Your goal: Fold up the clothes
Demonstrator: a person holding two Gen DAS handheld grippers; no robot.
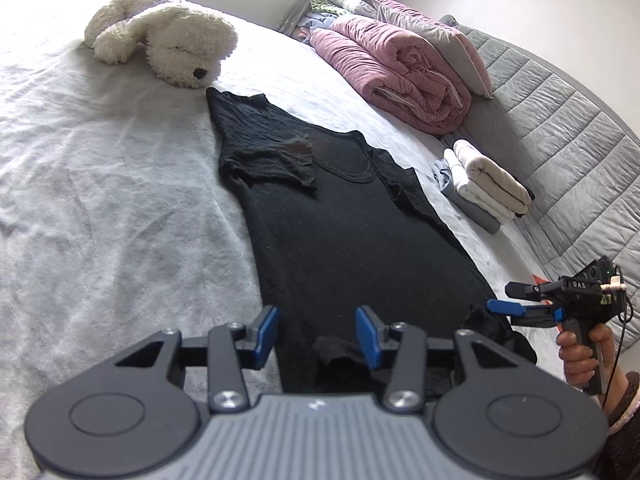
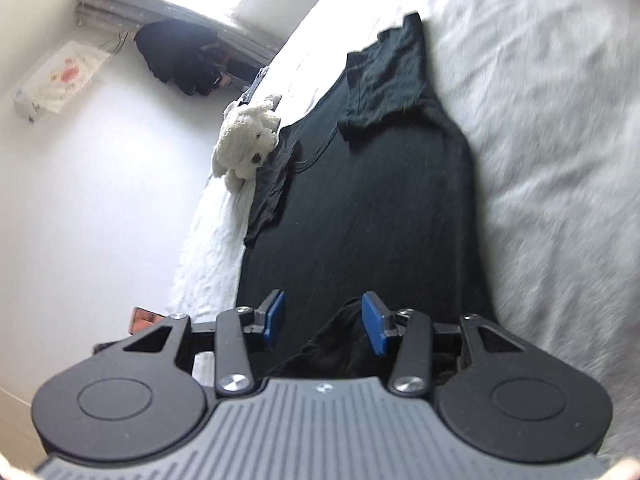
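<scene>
Here we are at the bed [image 1: 100, 200], and the black T-shirt [image 1: 352, 232] lies spread lengthwise on the white cover, neckline toward twelve o'clock, hem at six o'clock right under the tools. One sleeve is already turned in over the chest at about eleven o'clock; the other sleeve, at one o'clock, is out flat.

The left claw [image 1: 318, 334] hangs over the hem with its blue pads apart. A rumple of hem cloth sits just by the right-hand pad, but I can't call it gripped; nothing is pinched between the pads. The right claw [image 2: 324, 322], held by a hand at four o'clock in the left camera, is also parted, with a bunched bit of hem lying near its right-hand pad, unclamped.

So my read: we're at the pick-up for the lengthwise fold. The next move calls for both claws to close on the two hem corners, level with each other, then carry the hem up toward the collar.

Off to two o'clock, the folded stack [image 1: 484, 188] waits by the pink quilt [image 1: 396, 68], and the plush dog [image 1: 168, 36] lounges at eleven.
</scene>
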